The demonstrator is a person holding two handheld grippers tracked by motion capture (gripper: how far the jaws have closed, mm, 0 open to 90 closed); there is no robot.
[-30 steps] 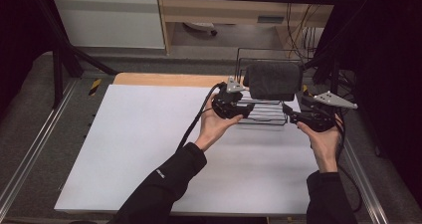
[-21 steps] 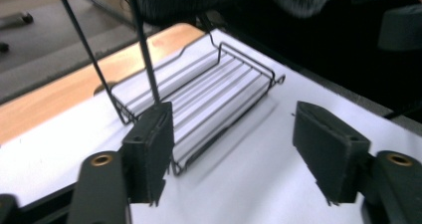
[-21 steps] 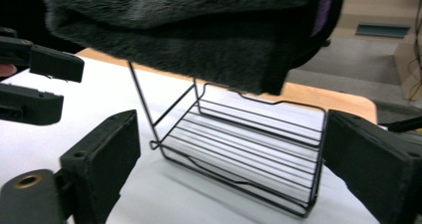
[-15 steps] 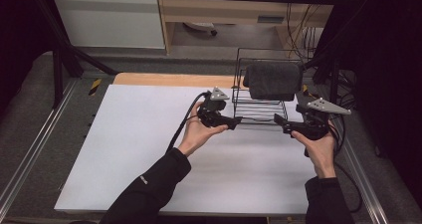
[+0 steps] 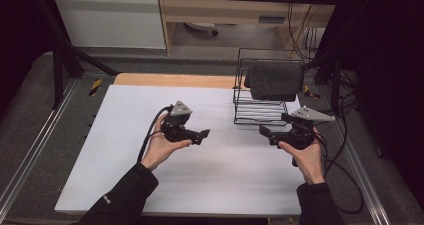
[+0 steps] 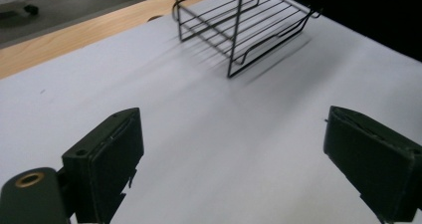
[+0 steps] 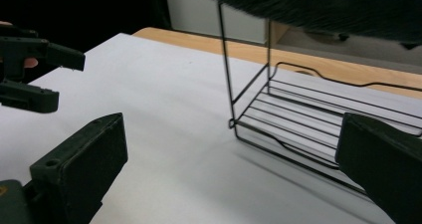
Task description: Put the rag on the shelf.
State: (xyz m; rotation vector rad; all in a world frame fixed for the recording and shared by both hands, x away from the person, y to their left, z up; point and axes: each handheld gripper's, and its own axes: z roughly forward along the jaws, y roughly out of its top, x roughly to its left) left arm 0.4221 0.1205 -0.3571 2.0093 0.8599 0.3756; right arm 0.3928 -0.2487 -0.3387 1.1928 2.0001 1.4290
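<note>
Both grippers, left gripper and right gripper, held level above table, jaws spread, just opened, nothing between.

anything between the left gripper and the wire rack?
Nothing: only bare white table lies between the left gripper and the wire rack. The left gripper view shows it best, open fingers framing empty surface up to the rack.

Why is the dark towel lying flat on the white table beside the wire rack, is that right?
Not quite. The dark towel hangs over the top of the wire rack, not on the white table beside it. The high view shows it draped there.
</note>
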